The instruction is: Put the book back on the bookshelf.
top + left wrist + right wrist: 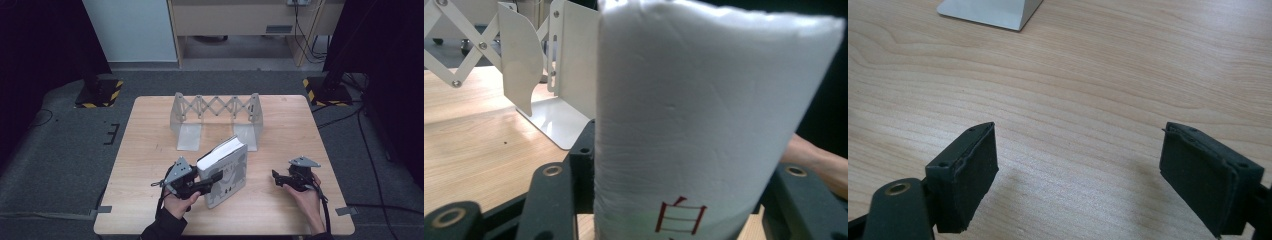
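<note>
Now left gripper [212, 181] is clamping the white book [226, 167] between its jaws; right gripper [1079, 172] is hovering wide open, holding nothing, over table [1088, 80].

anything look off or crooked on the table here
The thick white book is tipped up at an angle, off the wooden table, held in the left gripper, not standing in the white expandable metal book rack.

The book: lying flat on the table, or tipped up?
Tipped up. In the high view the book leans with its page edge raised, gripped by the left gripper, its lower edge near the table.
</note>
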`<state>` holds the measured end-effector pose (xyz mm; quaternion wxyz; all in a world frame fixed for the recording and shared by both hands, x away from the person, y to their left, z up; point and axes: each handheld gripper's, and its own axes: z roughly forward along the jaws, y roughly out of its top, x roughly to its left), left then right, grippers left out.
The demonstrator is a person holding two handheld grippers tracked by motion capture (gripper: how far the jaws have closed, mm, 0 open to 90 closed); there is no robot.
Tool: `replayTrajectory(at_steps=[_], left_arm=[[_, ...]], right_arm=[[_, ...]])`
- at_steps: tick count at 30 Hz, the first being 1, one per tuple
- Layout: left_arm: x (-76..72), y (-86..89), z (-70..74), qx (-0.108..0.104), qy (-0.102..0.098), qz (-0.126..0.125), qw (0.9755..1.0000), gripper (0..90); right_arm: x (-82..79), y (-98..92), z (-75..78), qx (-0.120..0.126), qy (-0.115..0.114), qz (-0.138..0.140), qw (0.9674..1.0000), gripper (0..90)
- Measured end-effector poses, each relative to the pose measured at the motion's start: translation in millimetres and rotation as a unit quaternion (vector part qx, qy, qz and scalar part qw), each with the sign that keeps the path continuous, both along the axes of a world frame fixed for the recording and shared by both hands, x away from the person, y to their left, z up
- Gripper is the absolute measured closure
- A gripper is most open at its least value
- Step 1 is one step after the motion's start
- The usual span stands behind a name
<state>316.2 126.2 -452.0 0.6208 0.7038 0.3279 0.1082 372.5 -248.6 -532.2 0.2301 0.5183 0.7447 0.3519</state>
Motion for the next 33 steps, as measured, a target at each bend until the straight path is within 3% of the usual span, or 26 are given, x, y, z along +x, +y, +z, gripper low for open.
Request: replayTrajectory(at_steps=[11,18,33], left_arm=[[-6.3,-5.3,2.0,0.012,-0.007,-0.003,0.9999,45.4],[-12.4,-10.3,1.2,0.021,-0.021,-0.009,0.9995,45.5],[-13.7,-11.4,3.1,0.026,-0.022,-0.01,0.9994,44.8]], right_arm=[[2.9,0.2,-4.4,-0.005,0.013,-0.004,0.9999,13.2],[4.3,-1.5,-6.0,-0.011,0.025,0.001,0.9996,11.4],[5.7,-0.2,-6.7,-0.021,0.031,-0.014,0.9992,5.3]])
